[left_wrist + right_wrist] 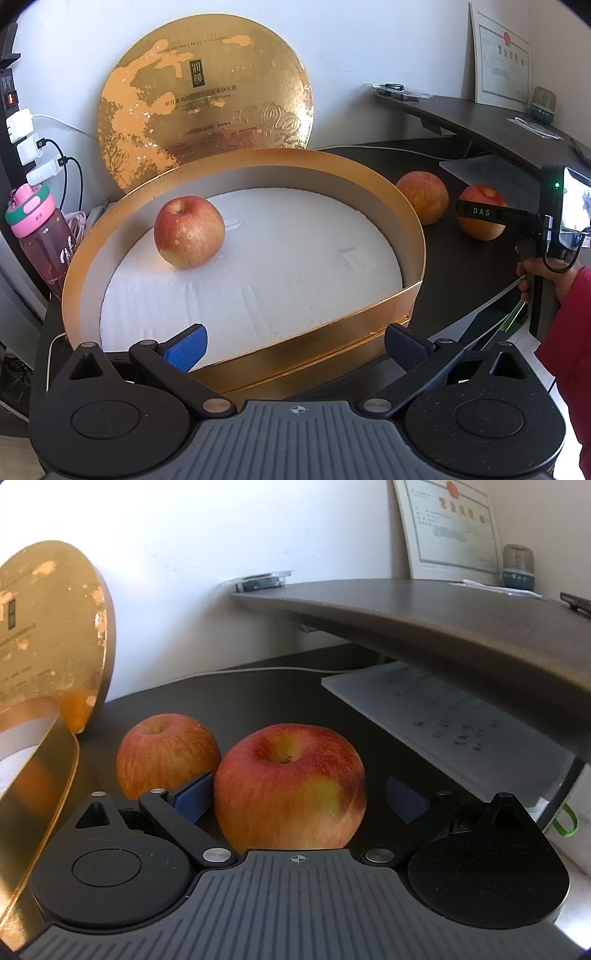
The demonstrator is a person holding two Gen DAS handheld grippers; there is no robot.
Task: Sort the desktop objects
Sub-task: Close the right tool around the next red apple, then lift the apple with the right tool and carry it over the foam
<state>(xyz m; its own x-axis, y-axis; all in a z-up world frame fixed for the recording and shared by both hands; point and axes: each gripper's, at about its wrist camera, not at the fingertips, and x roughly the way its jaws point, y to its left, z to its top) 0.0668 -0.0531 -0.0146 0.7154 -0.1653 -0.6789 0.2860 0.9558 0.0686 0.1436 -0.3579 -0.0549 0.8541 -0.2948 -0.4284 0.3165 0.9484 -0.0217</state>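
A dark, matte desk [461, 266] runs along a white wall [351, 48], with a raised dark shelf [424, 620] curving above its right side and a framed certificate [502, 59] leaning on the wall there. On the left stand a power strip with white chargers [22, 136] and a pink water bottle [40, 236]. A round gold box [413, 236] sits on the desk, lined with a white, grainy foam pad [277, 266]; its shiny gold lid [203, 99], printed with dark lettering, leans upright against the wall behind it. One red-yellow apple [189, 232], smooth and streaked, rests on the foam toward the left. Two more apples lie on the desk right of the box: the left apple [166, 753] and the near apple [290, 786], close together. The right gripper [301, 797] has its blue-padded jaws apart on either side of the near apple, not clamped on it. The left gripper [295, 345] hovers at the box's near rim, jaws wide apart and holding nothing.
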